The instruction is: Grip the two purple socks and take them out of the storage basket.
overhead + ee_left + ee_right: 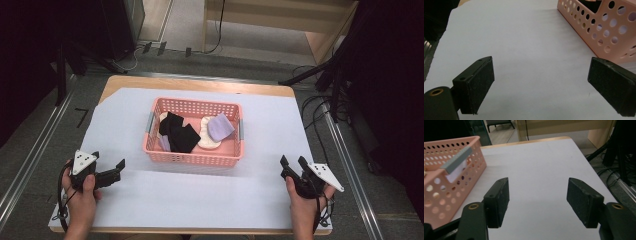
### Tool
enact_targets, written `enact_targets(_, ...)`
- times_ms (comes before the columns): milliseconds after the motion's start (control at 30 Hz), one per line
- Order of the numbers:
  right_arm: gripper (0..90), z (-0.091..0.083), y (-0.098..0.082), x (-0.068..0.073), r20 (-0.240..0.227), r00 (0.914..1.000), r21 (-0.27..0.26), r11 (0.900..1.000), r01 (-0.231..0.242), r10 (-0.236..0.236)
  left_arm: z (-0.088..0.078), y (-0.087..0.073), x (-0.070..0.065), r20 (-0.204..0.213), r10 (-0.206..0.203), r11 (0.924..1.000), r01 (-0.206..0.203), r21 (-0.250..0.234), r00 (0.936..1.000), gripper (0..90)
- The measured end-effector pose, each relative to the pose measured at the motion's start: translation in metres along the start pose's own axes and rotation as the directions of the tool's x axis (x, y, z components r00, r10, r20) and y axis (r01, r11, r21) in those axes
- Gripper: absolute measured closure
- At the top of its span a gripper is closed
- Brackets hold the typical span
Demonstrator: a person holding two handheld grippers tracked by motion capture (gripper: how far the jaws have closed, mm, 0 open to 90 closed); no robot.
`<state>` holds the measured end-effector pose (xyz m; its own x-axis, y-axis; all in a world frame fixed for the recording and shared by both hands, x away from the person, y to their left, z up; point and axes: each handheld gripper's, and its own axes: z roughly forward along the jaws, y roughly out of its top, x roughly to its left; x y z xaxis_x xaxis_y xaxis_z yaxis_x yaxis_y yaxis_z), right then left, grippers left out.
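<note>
Cloth is lying heaped in the pink basket [194,156], which is sitting at the middle of the desk [280,195], nearer its far edge. Inside it, 2 black pieces [179,132] are resting toward the basket's left end, a lilac piece [220,126] toward its right end, and something white [206,139] is showing between them. All of it is looking soft, light and limp, so each piece will likely sag and drape once lifted; pinching a raised fold or a free corner seems the best hold. The basket itself is looking like stiff, light perforated plastic, easy to nudge.

The left gripper [109,171] is hovering near the desk's front left corner, its 2 jaws standing wide apart and holding nothing. The right gripper [293,164] is hovering near the front right corner, its jaws likewise spread and holding nothing. Both are sitting well apart from the basket.
</note>
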<state>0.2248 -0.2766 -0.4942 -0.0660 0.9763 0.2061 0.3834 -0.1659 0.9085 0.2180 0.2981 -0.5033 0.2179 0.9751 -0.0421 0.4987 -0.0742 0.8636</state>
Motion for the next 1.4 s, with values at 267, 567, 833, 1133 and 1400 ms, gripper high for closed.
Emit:
enact_targets(267,47.4,0.002,0.015,0.031,-0.076,0.9966,-0.024,0.999,0.03,-0.032,0.0,0.0,0.0,0.0,0.001,1.0,-0.001,-0.005,1.0,7.7)
enact_targets(567,53.6,0.014,0.02,0.07,-0.139,0.9887,-0.014,0.998,0.055,-0.056,0.0,0.0,0.0,0.001,0.0,1.0,0.0,-0.005,1.0,7.7)
enact_targets(833,58.1,0.02,0.022,0.098,-0.22,0.9727,-0.005,0.997,0.075,-0.075,0.0,0.0,0.0,0.001,0.0,1.0,0.0,-0.005,1.0,7.8)
enact_targets(1133,58.1,0.032,0.023,0.145,-0.307,0.9447,0.011,0.992,0.124,-0.114,0.0,0.0,0.0,0.001,0.001,1.0,-0.001,-0.004,1.0,7.7)
enact_targets(1400,57.6,0.042,0.019,0.188,-0.377,0.9137,0.043,0.983,0.18,-0.151,0.0,0.0,0.0,0.003,0.003,1.0,-0.003,-0.005,1.0,7.7)
